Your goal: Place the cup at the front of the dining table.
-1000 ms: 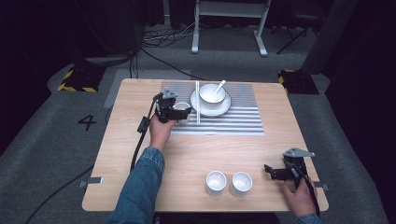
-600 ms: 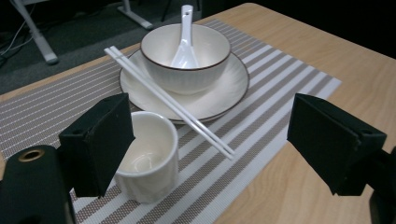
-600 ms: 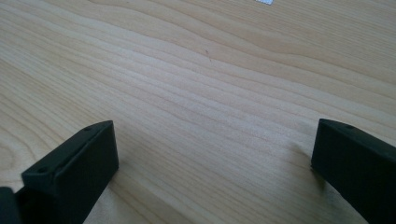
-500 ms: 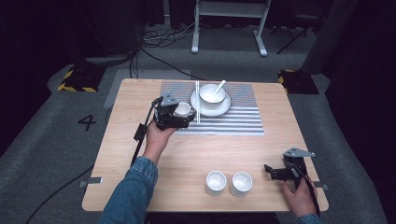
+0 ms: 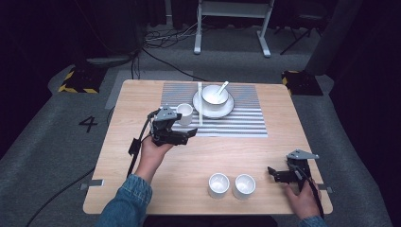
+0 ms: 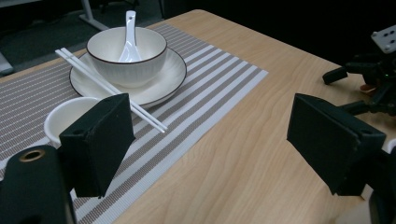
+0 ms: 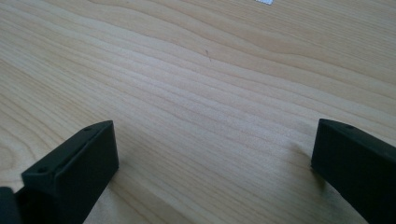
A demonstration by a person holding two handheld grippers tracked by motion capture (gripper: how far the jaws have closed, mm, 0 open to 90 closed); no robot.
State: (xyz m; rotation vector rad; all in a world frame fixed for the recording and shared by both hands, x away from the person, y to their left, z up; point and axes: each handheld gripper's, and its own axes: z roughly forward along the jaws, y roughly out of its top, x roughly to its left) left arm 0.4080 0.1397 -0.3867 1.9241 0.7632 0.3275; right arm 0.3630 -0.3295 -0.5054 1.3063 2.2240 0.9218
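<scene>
Looking along my left gripper [image 6: 210, 140], I see its two black jaws spread wide with nothing between them but bare wooden table [image 6: 261, 93]. Just behind the left jaw sits a small white cup [image 6: 65, 116] on the striped placemat [image 6: 205, 74]. Farther back a white bowl [image 6: 126, 53] stands on a plate [image 6: 163, 79], a white spoon [image 6: 129, 35] resting inside the bowl. A pair of white chopsticks [image 6: 107, 86] lies across the plate's rim, tips pointing toward me. Far right, my other gripper [image 6: 369, 74] rests near the table edge.
</scene>
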